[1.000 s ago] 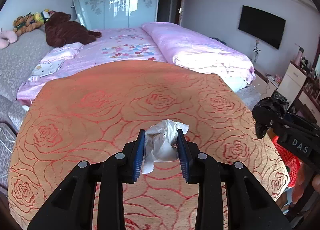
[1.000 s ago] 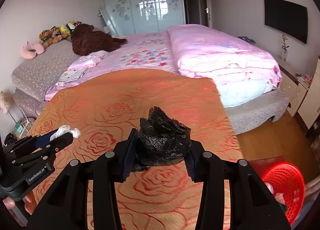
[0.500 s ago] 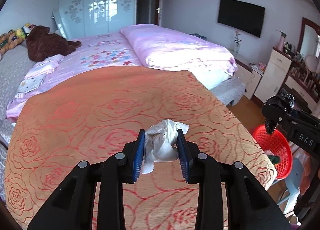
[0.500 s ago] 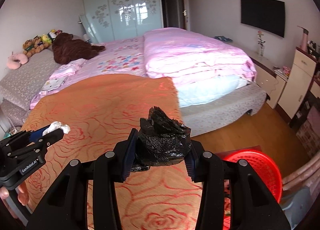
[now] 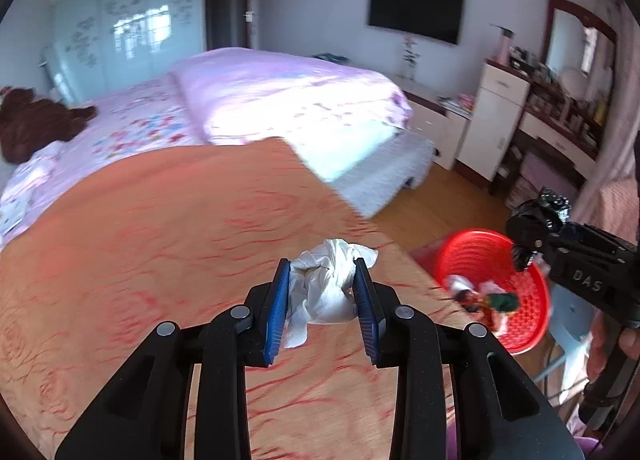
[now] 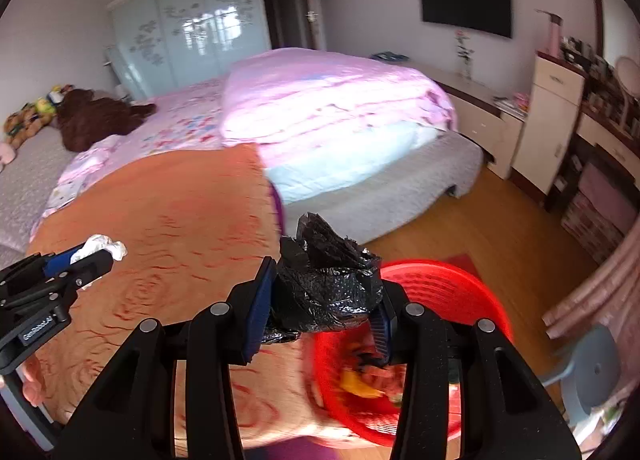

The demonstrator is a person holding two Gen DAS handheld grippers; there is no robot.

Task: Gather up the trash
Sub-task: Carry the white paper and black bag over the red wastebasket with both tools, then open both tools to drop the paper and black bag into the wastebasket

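The right hand-held gripper [image 6: 320, 304] is pinching a crumpled black plastic bag [image 6: 326, 288] between its blue pads, closed only as far as the wad allows, and is hanging over the near rim of the red basket [image 6: 452, 284] standing on the wooden floor beside the orange rose-patterned surface [image 6: 168, 228]. The left hand-held gripper [image 5: 323, 302] is likewise clamping a wad of white tissue [image 5: 330, 284], above the right edge of that surface, with the basket off to its right and lower.

The step in hand looks like the delivery: both pieces are lifted and being carried to the basket. As I judge it, the next move calls for centring the black bag over the basket's opening and parting the jaws so it drops inside, not onto the rim; the left hand-held gripper is needing more travel rightward past the surface edge before letting go. Both wads are light, so they may cling to the pads.

Counting: two hand-held grippers, each holding one piece of trash, so two pieces in the air; one red basket, already holding several coloured scraps too blurred to count; no other trash showing on the surface.
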